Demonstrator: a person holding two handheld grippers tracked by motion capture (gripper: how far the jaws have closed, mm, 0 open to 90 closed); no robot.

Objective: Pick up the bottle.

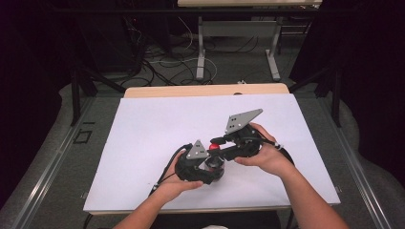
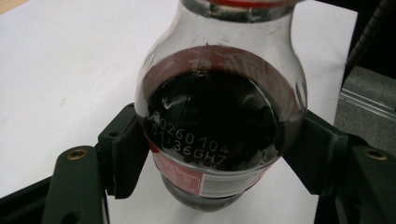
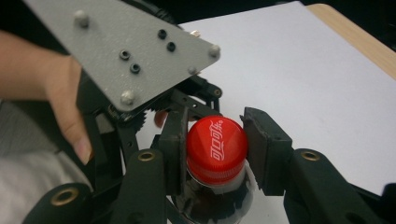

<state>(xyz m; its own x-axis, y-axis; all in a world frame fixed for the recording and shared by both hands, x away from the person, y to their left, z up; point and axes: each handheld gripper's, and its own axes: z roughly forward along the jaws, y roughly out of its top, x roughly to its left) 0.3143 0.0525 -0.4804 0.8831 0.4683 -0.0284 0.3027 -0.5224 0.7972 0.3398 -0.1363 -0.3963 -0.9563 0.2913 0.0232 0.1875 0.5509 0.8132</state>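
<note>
A small clear bottle of dark cola (image 2: 219,116) with a red cap (image 3: 217,147) stands near the front middle of the white sheet (image 1: 143,133). My left gripper (image 2: 219,161) is shut on the bottle's round body, and its pads (image 2: 128,154) press on both sides. My right gripper (image 3: 217,156) comes in from the right and is shut on the red cap, one pad (image 3: 264,149) against each side. In the high view the bottle (image 1: 215,162) sits between the left gripper (image 1: 207,168) and the right gripper (image 1: 218,146).
The white sheet covers a wooden table whose far edge (image 1: 205,89) shows beyond it. Bare sheet lies to the left and behind the hands. Cables (image 1: 162,62) and another table's legs (image 1: 200,52) stand on the floor past the table.
</note>
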